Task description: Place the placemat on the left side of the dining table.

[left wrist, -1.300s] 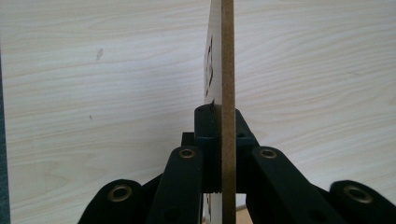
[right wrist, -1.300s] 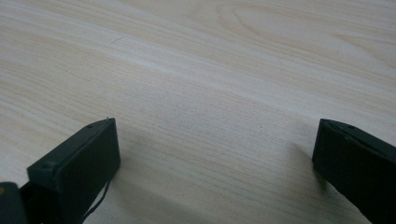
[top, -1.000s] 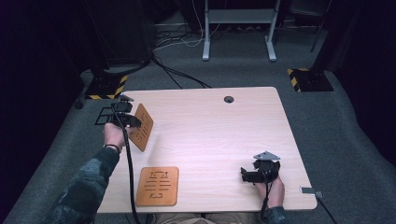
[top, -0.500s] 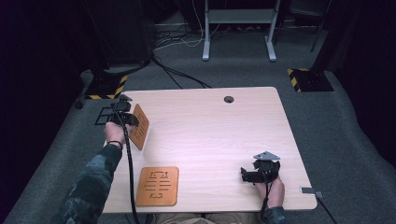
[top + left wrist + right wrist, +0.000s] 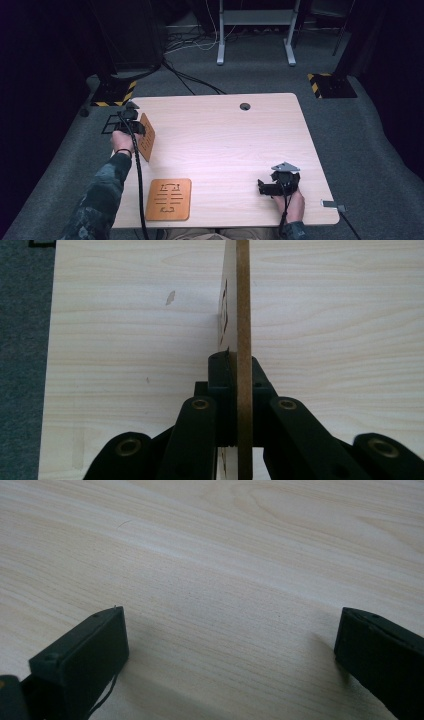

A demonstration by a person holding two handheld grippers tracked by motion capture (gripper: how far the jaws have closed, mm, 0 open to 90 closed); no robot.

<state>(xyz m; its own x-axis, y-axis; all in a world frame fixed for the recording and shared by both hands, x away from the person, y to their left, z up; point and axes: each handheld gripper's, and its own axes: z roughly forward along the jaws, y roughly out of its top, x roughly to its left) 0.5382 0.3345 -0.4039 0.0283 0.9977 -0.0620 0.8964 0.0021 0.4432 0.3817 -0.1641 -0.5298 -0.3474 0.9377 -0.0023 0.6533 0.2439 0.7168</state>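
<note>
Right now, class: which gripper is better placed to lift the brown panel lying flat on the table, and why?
Right. The right gripper is open, empty and level with the flat panel; the left gripper is clamped on the upright panel.

The table (image 5: 225, 145) is pale wood grain, smooth and matt. The two boards (image 5: 169, 199) look like brown fibreboard. The jaws are matt black plastic.

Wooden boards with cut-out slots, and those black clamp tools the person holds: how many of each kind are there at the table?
Brown slotted boards: 2, one held on edge, one lying flat.
Black grippers: 2, the left gripper clamped on the standing board, the right gripper open over the table.
Total: 4.
</note>
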